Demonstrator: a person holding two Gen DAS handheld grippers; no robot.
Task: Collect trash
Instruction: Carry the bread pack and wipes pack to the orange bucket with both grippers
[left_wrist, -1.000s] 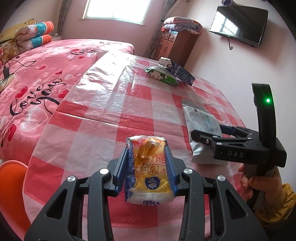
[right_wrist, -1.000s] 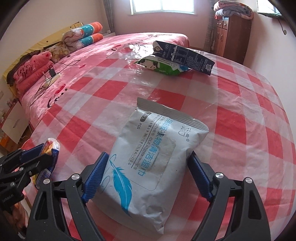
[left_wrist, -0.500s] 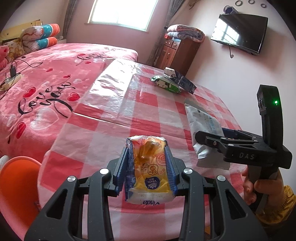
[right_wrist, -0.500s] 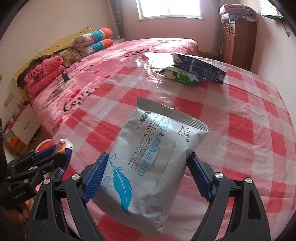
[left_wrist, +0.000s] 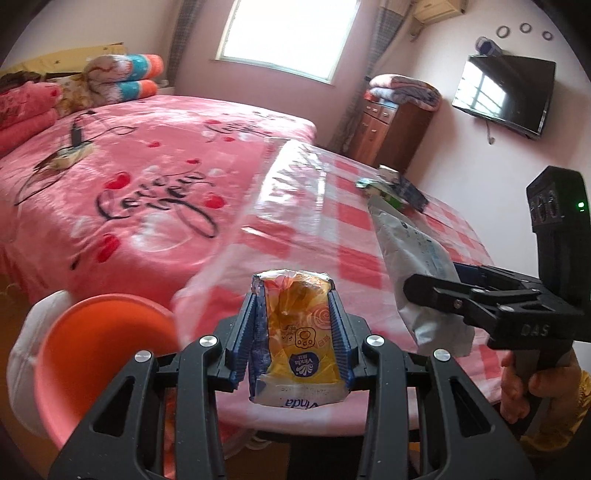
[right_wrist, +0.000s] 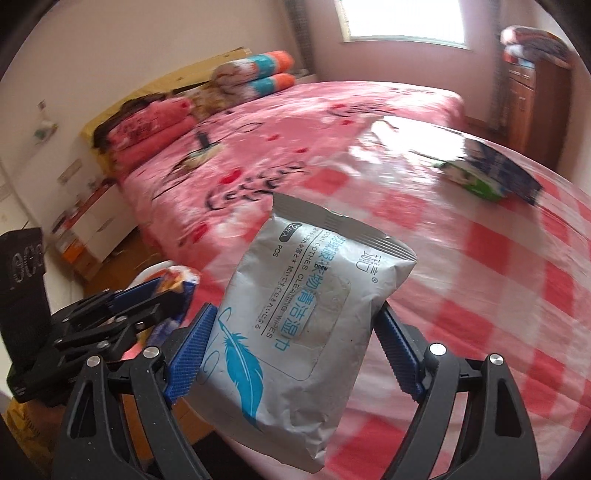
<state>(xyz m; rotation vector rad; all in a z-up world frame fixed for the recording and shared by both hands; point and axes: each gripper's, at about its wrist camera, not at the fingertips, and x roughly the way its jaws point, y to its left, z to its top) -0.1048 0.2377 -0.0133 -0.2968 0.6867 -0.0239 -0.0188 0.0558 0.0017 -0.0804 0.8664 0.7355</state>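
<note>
My left gripper (left_wrist: 297, 332) is shut on a yellow Vinda tissue pack (left_wrist: 299, 343), held in the air off the table's near edge. My right gripper (right_wrist: 291, 332) is shut on a grey wet-wipes packet (right_wrist: 299, 314), also lifted; it shows at the right of the left wrist view (left_wrist: 417, 258). The left gripper shows at the lower left of the right wrist view (right_wrist: 122, 310). An orange bin with a white liner (left_wrist: 99, 354) stands low at the left, just left of the tissue pack. A green wrapper (right_wrist: 476, 181) and a dark blue carton (right_wrist: 506, 170) lie on the far side of the table.
The table has a red-and-white checked plastic cover (left_wrist: 332, 206). A pink bed (left_wrist: 129, 166) with a charger and cable lies to the left. A wooden dresser (left_wrist: 391, 133) and a wall TV (left_wrist: 502, 99) are at the back right.
Both grippers have drawn back and swung left away from the table, each still holding its pack. The orange bin has come further into the left wrist view.
</note>
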